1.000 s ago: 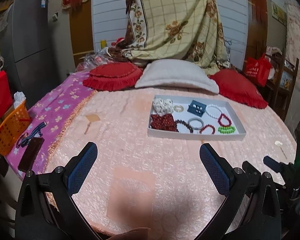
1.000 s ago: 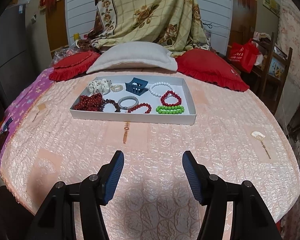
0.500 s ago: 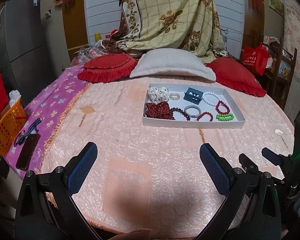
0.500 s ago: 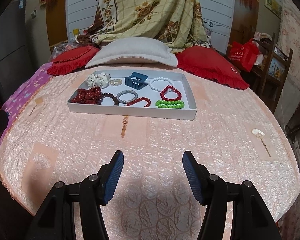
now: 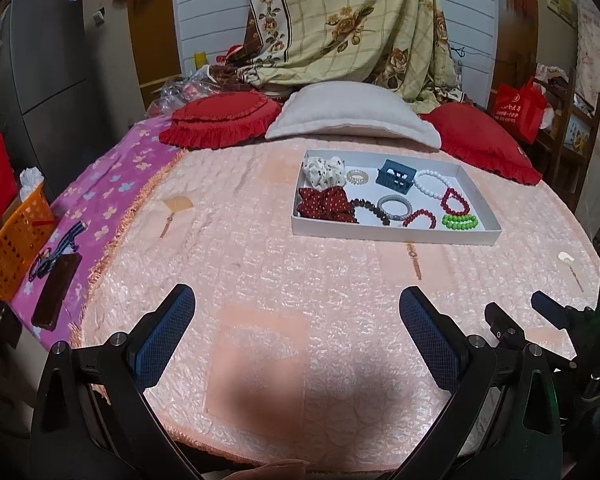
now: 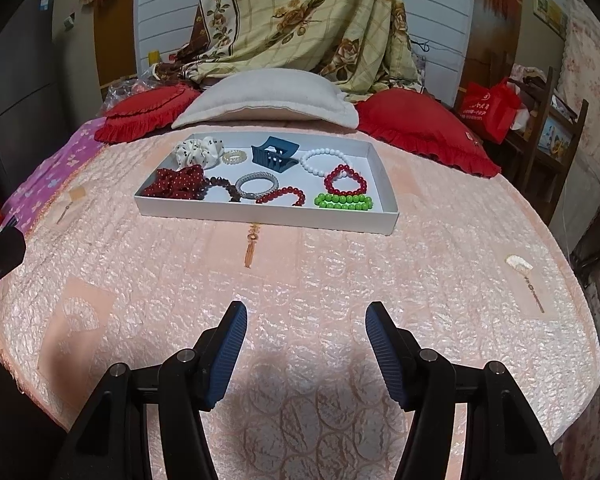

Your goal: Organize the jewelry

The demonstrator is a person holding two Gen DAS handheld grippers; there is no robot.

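A white tray (image 5: pixel 392 234) (image 6: pixel 260 214) lies on the pink bed cover, far ahead of both grippers. It holds a green bead bracelet (image 5: pixel 460 221) (image 6: pixel 343 201), red bead bracelets (image 6: pixel 344 180), a white bead bracelet (image 6: pixel 323 162), a silver bangle (image 6: pixel 257 185), a blue hair claw (image 5: pixel 395 175) (image 6: pixel 274 153), a red dotted scrunchie (image 5: pixel 324 204) and a white dotted scrunchie (image 6: pixel 198 151). My left gripper (image 5: pixel 296 332) is open and empty above the near bed. My right gripper (image 6: pixel 306 344) is open and empty too; it also shows in the left wrist view (image 5: pixel 540 312).
Red cushions (image 5: pixel 220 118) and a white pillow (image 5: pixel 352 114) lie behind the tray. An orange basket (image 5: pixel 16 240) and a dark flat object (image 5: pixel 56 292) are at the left bed edge. A small white piece (image 6: pixel 520 264) lies on the cover at right.
Both grippers have risen and tilted slightly, so the tray sits lower and nearer in both views. Both stay open and empty.
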